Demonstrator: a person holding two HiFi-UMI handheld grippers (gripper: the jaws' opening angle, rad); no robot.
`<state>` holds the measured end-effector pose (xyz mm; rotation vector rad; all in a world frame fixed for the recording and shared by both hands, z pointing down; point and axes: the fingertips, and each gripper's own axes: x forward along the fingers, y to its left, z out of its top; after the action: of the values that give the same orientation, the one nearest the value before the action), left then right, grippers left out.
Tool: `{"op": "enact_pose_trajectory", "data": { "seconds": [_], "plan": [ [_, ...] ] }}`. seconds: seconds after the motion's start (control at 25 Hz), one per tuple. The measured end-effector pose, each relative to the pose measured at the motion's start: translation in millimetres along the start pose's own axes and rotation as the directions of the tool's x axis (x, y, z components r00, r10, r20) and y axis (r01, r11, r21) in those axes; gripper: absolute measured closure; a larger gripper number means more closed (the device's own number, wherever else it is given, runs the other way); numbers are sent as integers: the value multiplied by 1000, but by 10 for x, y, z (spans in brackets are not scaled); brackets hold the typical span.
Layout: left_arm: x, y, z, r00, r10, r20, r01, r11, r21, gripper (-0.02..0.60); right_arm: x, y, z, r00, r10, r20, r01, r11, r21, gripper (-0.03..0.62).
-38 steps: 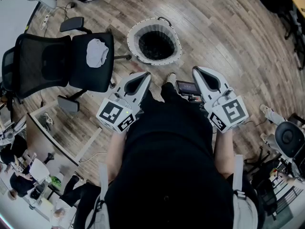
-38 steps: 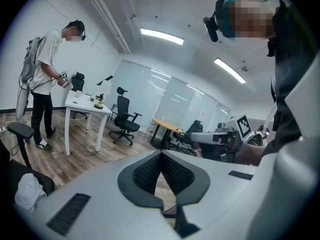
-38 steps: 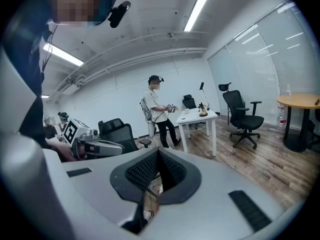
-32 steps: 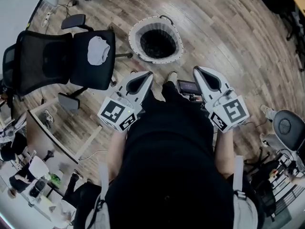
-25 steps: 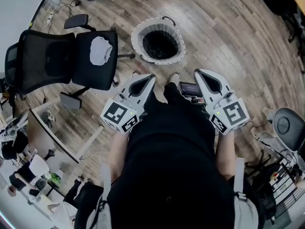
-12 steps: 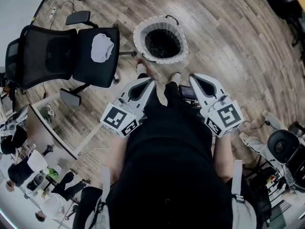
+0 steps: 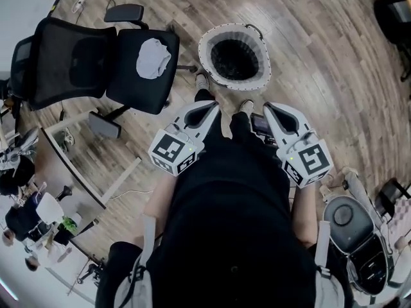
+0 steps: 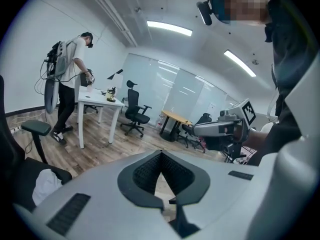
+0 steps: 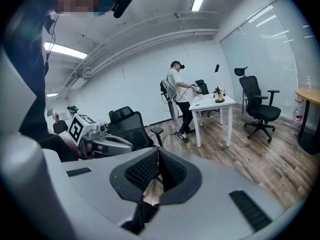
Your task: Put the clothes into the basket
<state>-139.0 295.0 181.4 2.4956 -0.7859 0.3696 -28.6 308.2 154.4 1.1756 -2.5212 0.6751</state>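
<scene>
Head view: the white garment lay on the seat of the black office chair, just beside but not in the basket on the wooden floor. Against a second earlier, chair and basket sat closer to the person, who had stepped toward them. The left hand-held gripper and right hand-held gripper were at the waist, carrying nothing.

Left gripper view: its jaws were clenched on nothing, with the garment low at the left.

Right gripper view: its jaws were likewise closed and empty.

The picking seemingly had not begun. The approach only brought the garment nearer, and the jaws must open first.
</scene>
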Motion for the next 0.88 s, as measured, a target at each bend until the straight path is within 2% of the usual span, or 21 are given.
{"op": "enact_pose_trajectory", "data": {
  "seconds": [0.24,0.48,0.88],
  "plan": [
    [-213,764,-53,997,24,-72,-21,999,41,569,593,161,296,999,-25,-38,24,999,-27,577],
    [-340,1616,-312,989,29,-143,-33,999,-25,569,1187,395,437,993,-55,-100,51,998,-44,577],
    [-471,2994,-827,973,129,-193,-157,978,-137,568,1705,445,468,966,-179,-188,180,984,-7,577]
  ]
}}
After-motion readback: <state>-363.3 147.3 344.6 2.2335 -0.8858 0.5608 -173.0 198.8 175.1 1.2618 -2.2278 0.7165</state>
